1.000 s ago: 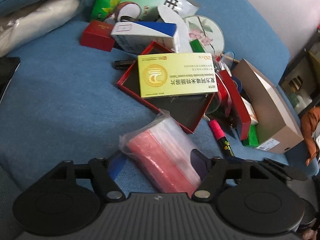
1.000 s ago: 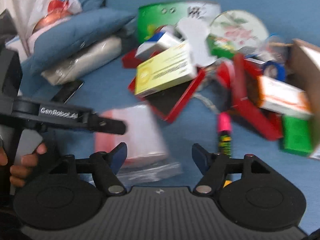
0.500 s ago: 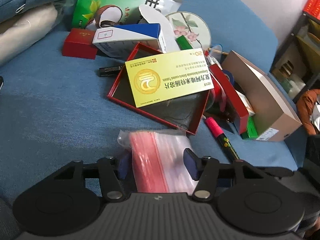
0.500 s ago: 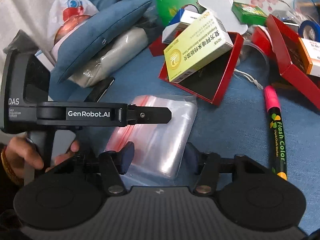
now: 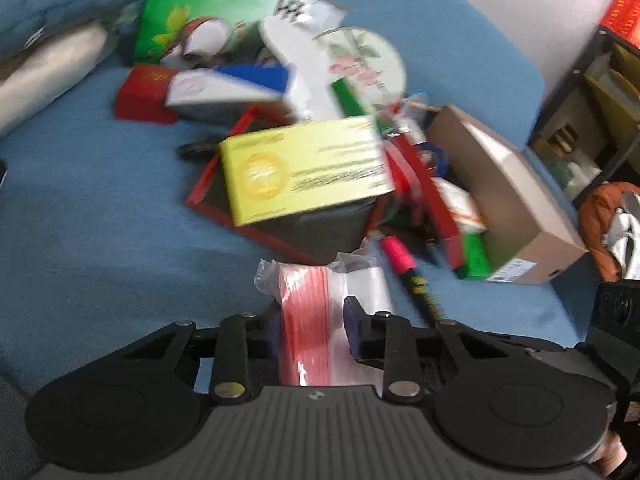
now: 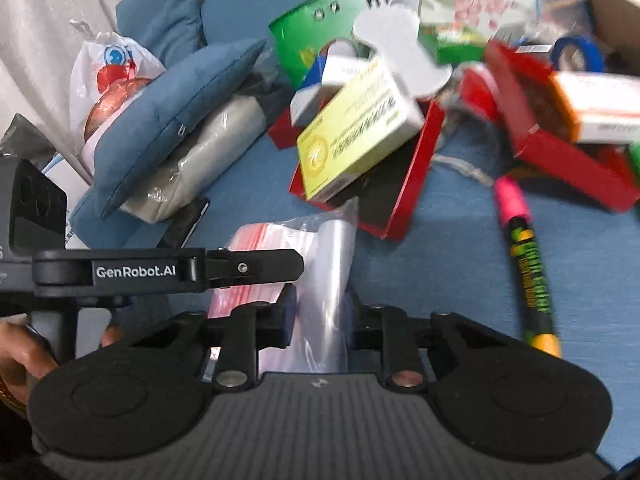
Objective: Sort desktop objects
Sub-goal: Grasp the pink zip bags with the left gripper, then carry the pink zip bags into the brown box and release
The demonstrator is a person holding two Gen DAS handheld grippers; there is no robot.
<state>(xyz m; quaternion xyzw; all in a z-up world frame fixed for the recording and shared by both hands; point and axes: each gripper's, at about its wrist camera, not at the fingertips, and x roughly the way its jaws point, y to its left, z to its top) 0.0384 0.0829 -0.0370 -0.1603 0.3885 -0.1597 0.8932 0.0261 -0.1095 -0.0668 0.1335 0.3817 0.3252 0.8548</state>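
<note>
left gripper (image 5: 310,334) at bottom centre of its view, jaws narrowed onto the red-striped end of the zip bag (image 5: 316,308), pads pressing both sides; right gripper (image 6: 320,316) likewise closed in on the clear end of the same zip bag (image 6: 326,280), so the bag is pinched from both ends and bunched between them. In the right wrist view the left gripper's finger bar crosses mid-left over the bag's red edge. Bag sits low centre on the blue cushion surface (image 5: 100,208), just below the red tray (image 5: 280,236). Yellow box (image 5: 308,168) lies tilted across that tray, frame centre. Pink marker (image 5: 404,270) just right of the bag, pointing down-right. Cardboard box (image 5: 508,204) at right, green packet (image 5: 208,20) top centre, round floral lid (image 5: 360,64) beside it. Both views motion-blurred, print unreadable
</note>
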